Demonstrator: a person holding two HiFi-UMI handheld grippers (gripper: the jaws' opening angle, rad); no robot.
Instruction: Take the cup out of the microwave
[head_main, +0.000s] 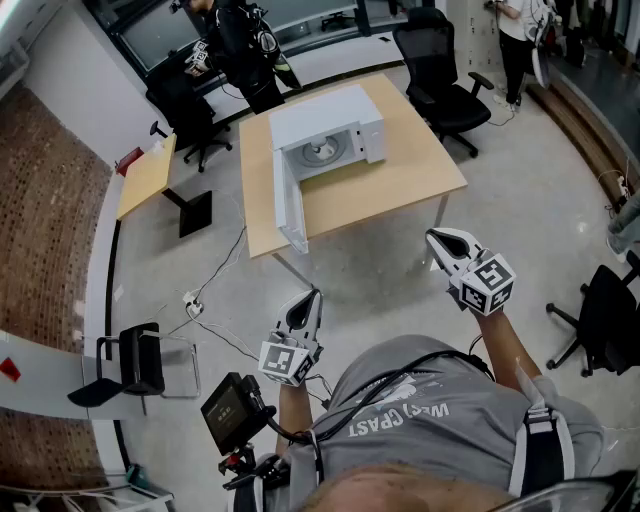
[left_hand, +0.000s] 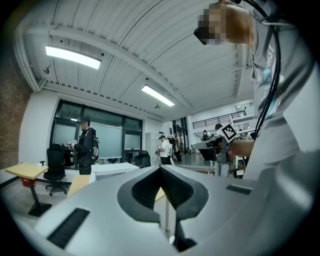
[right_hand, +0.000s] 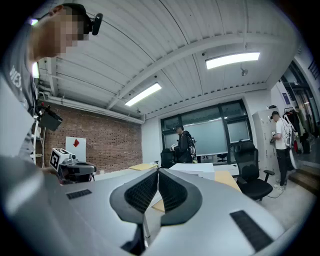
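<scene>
A white microwave (head_main: 335, 125) stands on a wooden table (head_main: 400, 175) ahead of me, its door (head_main: 291, 205) swung open toward the table's front edge. A pale cup (head_main: 322, 152) shows small inside the cavity. My left gripper (head_main: 306, 303) is held over the floor, well short of the table, with its jaws shut on nothing. My right gripper (head_main: 445, 243) hangs near the table's front right corner, also shut and empty. In the left gripper view the left gripper (left_hand: 161, 169) points level at the microwave (left_hand: 111, 169); in the right gripper view the right gripper (right_hand: 157, 171) faces the microwave (right_hand: 197, 169).
Black office chairs (head_main: 445, 85) stand right of and behind the table. A person in black (head_main: 245, 50) stands at the back and another person (head_main: 515, 40) at the far right. A small side desk (head_main: 145, 175) is left. Cables (head_main: 215, 290) run across the floor.
</scene>
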